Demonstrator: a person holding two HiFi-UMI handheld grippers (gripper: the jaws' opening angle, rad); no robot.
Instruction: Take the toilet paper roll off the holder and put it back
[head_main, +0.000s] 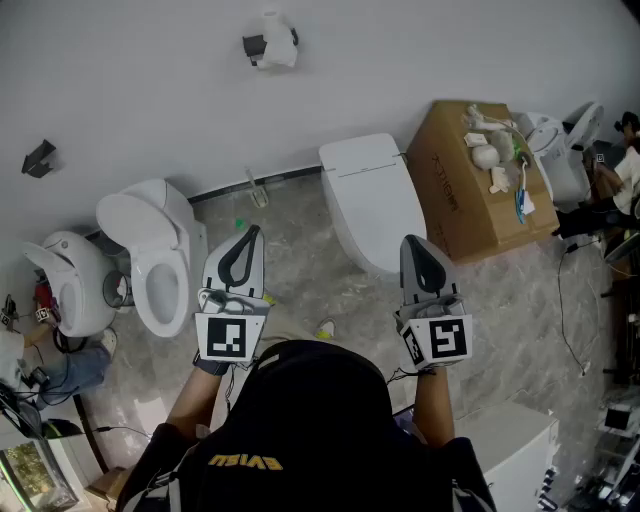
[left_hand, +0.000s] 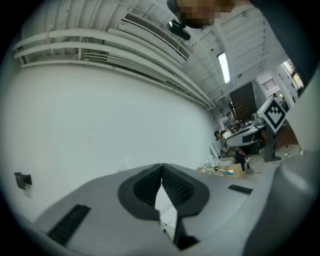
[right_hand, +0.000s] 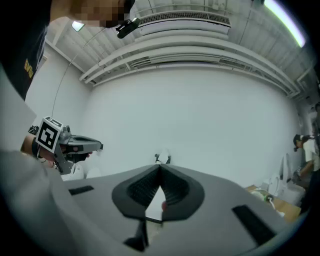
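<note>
Seen from the head camera looking steeply down, a person stood facing a plain white wall (head_main: 150, 90) with 2 grey tongs held out in front. The left gripper (head_main: 252, 233) had its jaws pressed together with nothing between them. The right gripper (head_main: 412, 244) was likewise shut and empty.

The toilet paper roll (head_main: 277, 44) sat on its dark holder (head_main: 254, 45) on the wall. It was well apart from both grippers, and neither touched it. Below the wall stood a toilet with its lid up (head_main: 160, 262) on the left and a closed toilet (head_main: 372, 200) toward the right. A cardboard box (head_main: 455, 195) with small items on top stood further right on the marbled floor (head_main: 300, 260).

Several things could likely go wrong from here:

- **Shut jaws:** With both pairs of jaws shut, a reach to the roll would only push it along the holder unless the jaws parted first.
- **Soft roll:** A hard squeeze could crush the roll, or catch only loose sheets and unwind it.
- **A slip:** If the roll slipped free it would probably fall to the floor, perhaps near the open bowl.
- **Putting it back:** The core would have to line up with the small holder arm, and a tilted grip could make it miss.
</note>
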